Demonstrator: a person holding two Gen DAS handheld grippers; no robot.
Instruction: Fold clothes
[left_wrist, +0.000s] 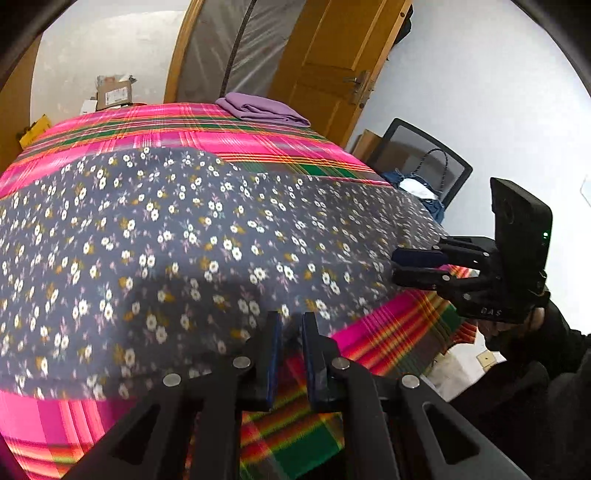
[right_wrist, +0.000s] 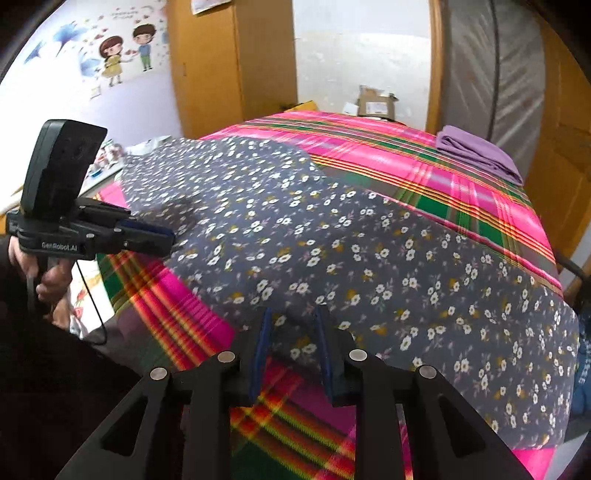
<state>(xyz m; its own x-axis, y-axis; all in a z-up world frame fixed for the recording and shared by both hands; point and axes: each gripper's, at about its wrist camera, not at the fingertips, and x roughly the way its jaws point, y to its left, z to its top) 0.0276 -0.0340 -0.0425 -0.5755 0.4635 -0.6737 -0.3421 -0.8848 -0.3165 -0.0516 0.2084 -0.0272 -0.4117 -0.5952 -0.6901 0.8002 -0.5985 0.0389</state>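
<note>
Lying spread across the plaid bed (left_wrist: 229, 125), the floral garment (left_wrist: 177, 236) was flat and unfolded, while a purple cloth (left_wrist: 258, 109) sat folded at the far edge. Both the left gripper (left_wrist: 290, 325) and right gripper (right_wrist: 293, 317) had jaws parted at its near hem, gripping nothing.

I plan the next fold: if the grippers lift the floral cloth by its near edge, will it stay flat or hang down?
The floral cloth will probably hang and sag: it lies thin, following the bed. It looks light, so lifting should be easy. It may drag rather than slide over the plaid cover.
</note>
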